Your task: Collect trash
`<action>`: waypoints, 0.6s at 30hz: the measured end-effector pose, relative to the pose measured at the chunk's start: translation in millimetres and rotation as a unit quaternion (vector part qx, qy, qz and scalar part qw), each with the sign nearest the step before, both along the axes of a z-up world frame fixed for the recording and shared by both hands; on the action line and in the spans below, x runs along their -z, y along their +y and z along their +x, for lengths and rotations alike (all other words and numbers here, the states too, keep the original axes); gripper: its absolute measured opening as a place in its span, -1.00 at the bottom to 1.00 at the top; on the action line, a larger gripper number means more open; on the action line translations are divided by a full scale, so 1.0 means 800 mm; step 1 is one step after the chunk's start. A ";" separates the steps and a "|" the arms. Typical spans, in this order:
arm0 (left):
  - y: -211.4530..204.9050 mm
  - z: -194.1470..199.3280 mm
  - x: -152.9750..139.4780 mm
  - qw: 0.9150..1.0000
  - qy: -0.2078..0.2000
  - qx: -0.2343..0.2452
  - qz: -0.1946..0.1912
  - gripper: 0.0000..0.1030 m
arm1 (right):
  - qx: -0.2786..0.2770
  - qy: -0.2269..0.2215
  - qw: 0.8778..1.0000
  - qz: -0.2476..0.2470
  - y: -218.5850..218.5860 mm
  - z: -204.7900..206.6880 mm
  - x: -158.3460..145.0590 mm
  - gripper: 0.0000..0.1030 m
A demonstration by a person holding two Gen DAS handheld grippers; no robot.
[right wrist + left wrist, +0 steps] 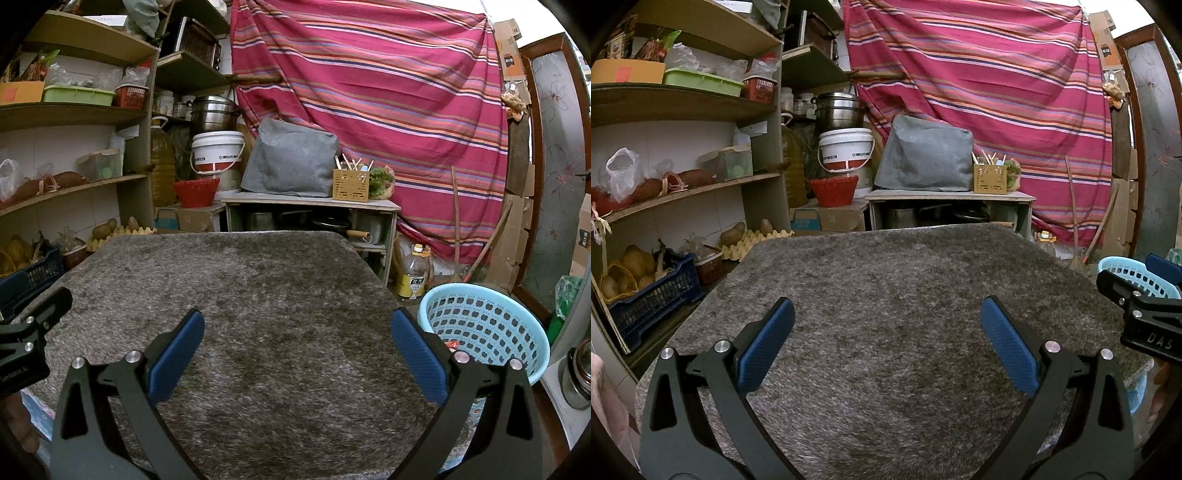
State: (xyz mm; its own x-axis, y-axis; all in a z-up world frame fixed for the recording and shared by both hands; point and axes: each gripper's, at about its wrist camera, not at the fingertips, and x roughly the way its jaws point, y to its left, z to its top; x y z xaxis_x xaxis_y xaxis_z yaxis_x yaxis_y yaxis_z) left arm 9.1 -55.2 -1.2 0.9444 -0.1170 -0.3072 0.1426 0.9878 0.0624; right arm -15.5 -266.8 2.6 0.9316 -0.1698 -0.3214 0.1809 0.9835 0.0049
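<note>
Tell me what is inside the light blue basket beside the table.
In the right wrist view, the light blue basket shows one small red and white scrap low against its near wall. The right gripper, open, covers the rest of the bottom, so anything more there is hidden.

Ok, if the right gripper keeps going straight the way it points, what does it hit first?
Probably the grey shaggy rug-covered table itself: the open right gripper looks tilted down towards it. Nothing lies on it ahead; depth is unclear.

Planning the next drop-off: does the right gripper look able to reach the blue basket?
Probably yes. The right gripper is open over the grey rug, and the blue basket sits just beside it with nothing between.
</note>
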 end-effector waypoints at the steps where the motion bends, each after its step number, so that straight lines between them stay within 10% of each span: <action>1: 0.000 0.001 0.000 1.000 0.000 0.000 0.000 0.90 | 0.000 0.000 1.000 0.000 0.000 0.000 0.000 0.92; 18: 0.001 0.000 -0.001 1.000 -0.001 0.000 -0.001 0.90 | -0.001 0.001 1.000 0.000 -0.002 0.001 -0.001 0.92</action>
State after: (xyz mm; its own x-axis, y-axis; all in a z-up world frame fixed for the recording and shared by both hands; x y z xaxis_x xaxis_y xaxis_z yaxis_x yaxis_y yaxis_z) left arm 9.1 -54.4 -0.8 0.9447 -0.1183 -0.3058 0.1432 0.9879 0.0601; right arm -15.1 -268.2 3.1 0.9311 -0.1690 -0.3233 0.1799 0.9837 0.0039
